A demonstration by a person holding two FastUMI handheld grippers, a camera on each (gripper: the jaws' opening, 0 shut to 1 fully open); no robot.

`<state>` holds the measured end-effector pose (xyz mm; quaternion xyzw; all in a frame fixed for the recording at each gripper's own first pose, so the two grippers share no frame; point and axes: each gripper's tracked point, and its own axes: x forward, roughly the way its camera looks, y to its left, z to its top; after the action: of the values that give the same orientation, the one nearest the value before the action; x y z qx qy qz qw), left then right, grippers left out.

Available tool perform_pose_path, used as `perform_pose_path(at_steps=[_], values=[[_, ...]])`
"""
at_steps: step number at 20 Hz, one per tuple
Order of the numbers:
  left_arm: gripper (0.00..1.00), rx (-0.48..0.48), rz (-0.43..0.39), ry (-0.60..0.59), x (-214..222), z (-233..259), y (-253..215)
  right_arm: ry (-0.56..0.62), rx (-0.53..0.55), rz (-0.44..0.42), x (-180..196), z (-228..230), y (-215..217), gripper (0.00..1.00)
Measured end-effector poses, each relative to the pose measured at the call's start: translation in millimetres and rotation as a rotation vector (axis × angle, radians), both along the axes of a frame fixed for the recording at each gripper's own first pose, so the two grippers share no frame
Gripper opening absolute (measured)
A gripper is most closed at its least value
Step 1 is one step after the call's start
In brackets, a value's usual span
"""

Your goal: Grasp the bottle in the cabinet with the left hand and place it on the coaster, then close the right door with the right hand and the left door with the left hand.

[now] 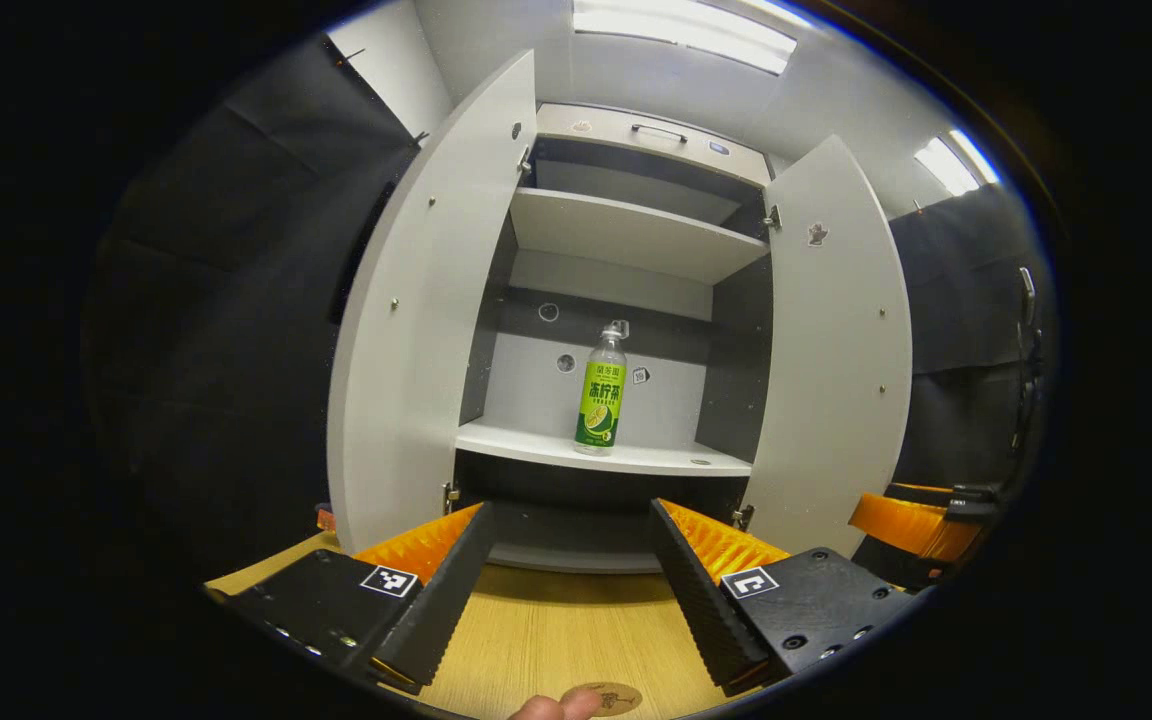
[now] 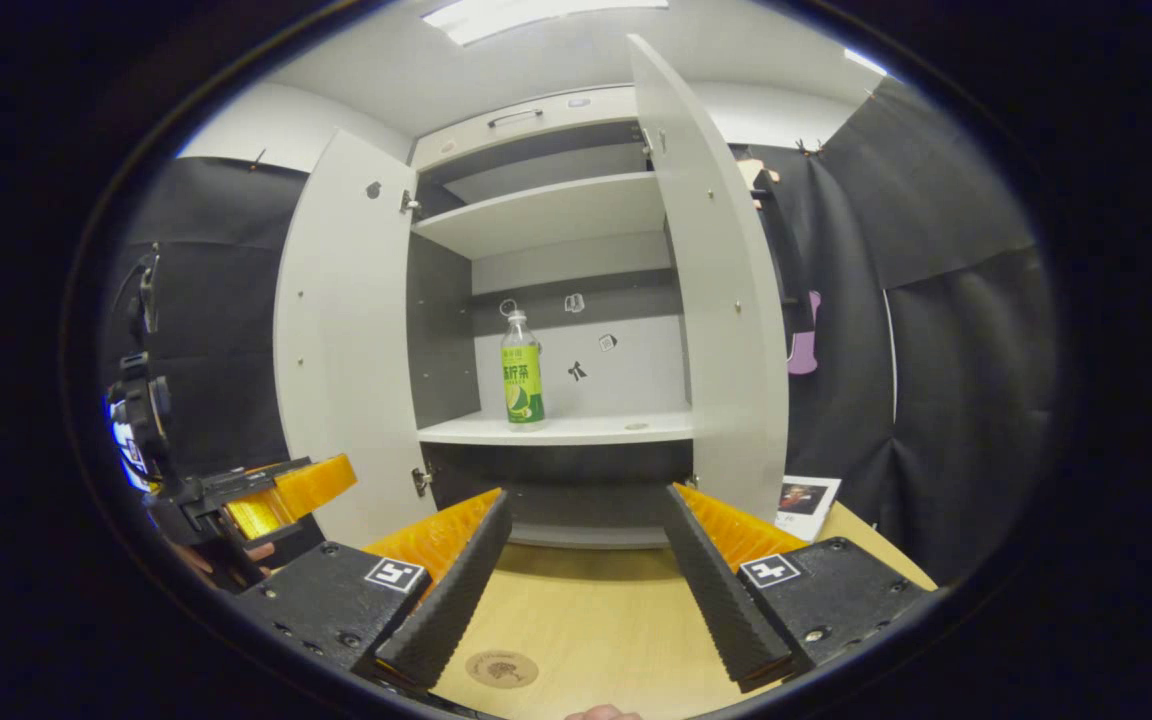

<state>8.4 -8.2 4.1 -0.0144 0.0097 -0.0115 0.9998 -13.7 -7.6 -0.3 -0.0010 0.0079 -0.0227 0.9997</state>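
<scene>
Standing upright on the middle shelf [image 1: 626, 458], the bottle [image 1: 601, 392] waits at twelve o'clock from the left gripper [image 1: 571, 600], well apart from it and untouched. Nothing else is on that shelf, and the one above is bare too. Both doors hang wide open: the left door [image 1: 416, 330] at ten o'clock, the right door [image 1: 836, 350] at two. Down on the wooden table [image 1: 556, 620], the coaster [image 1: 608, 697] lies at six o'clock, just beneath the fingers, a fingertip touching its edge.

Left gripper's fingers are spread apart, holding nothing, aimed straight at the cabinet. The right gripper [image 2: 586, 590] is the same story: fingers apart, empty, hovering over the table with the coaster at its seven o'clock.

Now the risks, as I judge them. That bottle is tall and narrow, so a finger clipping it on the way in could topple it or shove it toward the back wall. A grip too near the cap might let it swing or slip on the carry down. The coaster is small, and an off-centre landing could leave the bottle tipping on its rim. The open doors flank the reach closely; a wide elbow could knock one.
</scene>
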Motion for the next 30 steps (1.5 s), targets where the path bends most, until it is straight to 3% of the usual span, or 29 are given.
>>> perform_pose_path(at_steps=[4, 5, 6, 8, 12, 14, 15, 18, 23, 27, 30], values=[[0.94, -0.033, -0.062, -0.008, 36, 12, -12, -0.004, -0.016, -0.016, -6, 2, -3, 1.0], [0.99, -0.044, -0.082, -0.018, 47, 18, -15, -0.001, -0.018, -0.019, -7, 2, -4, 1.0], [0.94, -0.051, -0.1, -0.029, 60, 25, -18, -0.001, -0.021, -0.023, -10, 3, -6, 1.0], [0.94, -0.052, -0.138, -0.046, 87, 42, -25, -0.006, -0.027, -0.035, -13, 5, -9, 0.96], [0.94, -0.064, -0.225, -0.059, 142, 68, -45, -0.021, -0.03, -0.077, -21, 10, -18, 1.0], [0.99, -0.032, -0.212, -0.064, 174, 75, -43, -0.02, -0.021, -0.097, -23, 9, -22, 1.0], [0.94, -0.025, -0.199, -0.064, 189, 76, -42, -0.018, -0.019, -0.109, -24, 9, -25, 1.0], [0.94, -0.009, -0.188, -0.08, 232, 77, -38, -0.027, -0.019, -0.134, -25, 10, -28, 1.0], [0.94, 0.095, -0.114, -0.094, 299, 70, -26, -0.015, 0.0, -0.135, -22, 3, -27, 1.0], [0.94, 0.176, -0.109, -0.081, 323, 57, -34, -0.004, 0.021, -0.16, -22, -2, -35, 0.99], [0.94, 0.165, -0.131, -0.073, 330, 53, -41, -0.001, 0.03, -0.181, -23, -3, -41, 0.99]])
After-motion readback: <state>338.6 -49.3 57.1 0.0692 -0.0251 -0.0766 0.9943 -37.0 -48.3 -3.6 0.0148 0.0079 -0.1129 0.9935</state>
